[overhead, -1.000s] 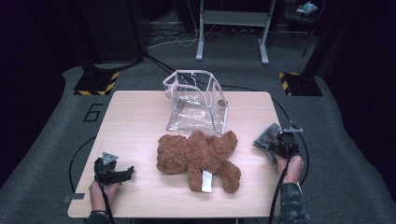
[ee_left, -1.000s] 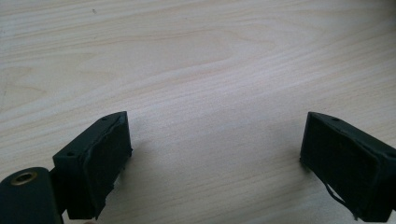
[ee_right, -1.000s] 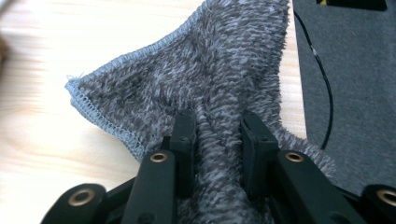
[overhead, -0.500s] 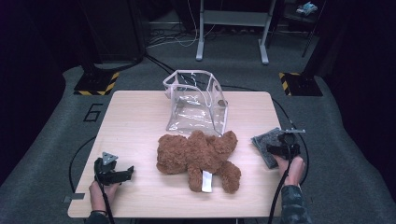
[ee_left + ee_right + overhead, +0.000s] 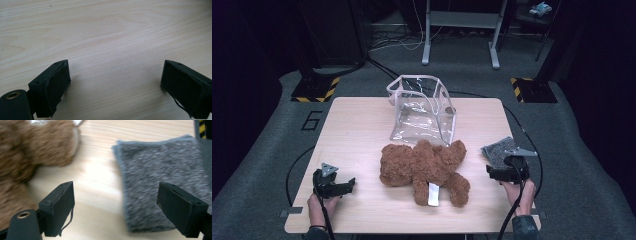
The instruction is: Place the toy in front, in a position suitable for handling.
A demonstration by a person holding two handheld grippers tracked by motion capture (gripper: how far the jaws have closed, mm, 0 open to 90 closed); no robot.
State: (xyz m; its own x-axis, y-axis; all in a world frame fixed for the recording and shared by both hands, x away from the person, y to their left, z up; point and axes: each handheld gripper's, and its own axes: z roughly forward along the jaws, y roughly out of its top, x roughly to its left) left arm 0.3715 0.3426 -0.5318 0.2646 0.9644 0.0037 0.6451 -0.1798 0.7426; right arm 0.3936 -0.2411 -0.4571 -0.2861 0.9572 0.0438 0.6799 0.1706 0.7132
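Note:
A brown teddy bear [image 5: 424, 165] lies flat in the middle of the wooden table [image 5: 357, 130], a white tag on its lower body. A folded grey cloth [image 5: 498, 150] lies flat near the right edge. My right gripper [image 5: 494, 173] is just in front of the cloth; its jaws have just been opening and now stand wide apart with nothing pinched. In the right gripper view the cloth [image 5: 162, 180] lies beyond the right gripper [image 5: 116, 207], with the bear [image 5: 30, 150] at the left. My left gripper [image 5: 343, 186] rests open at the front left over bare wood [image 5: 115, 37].
A clear plastic bag [image 5: 422, 112] with white trim stands open behind the bear, near the table's far edge. Cables trail from both grippers off the table's front. Metal stand legs [image 5: 459, 30] and yellow-black floor markers [image 5: 314, 92] lie beyond the table.
The right gripper's jaws have opened and the hand has drawn back toward the table's front edge, leaving the grey cloth flat on the table. The left gripper has not moved.

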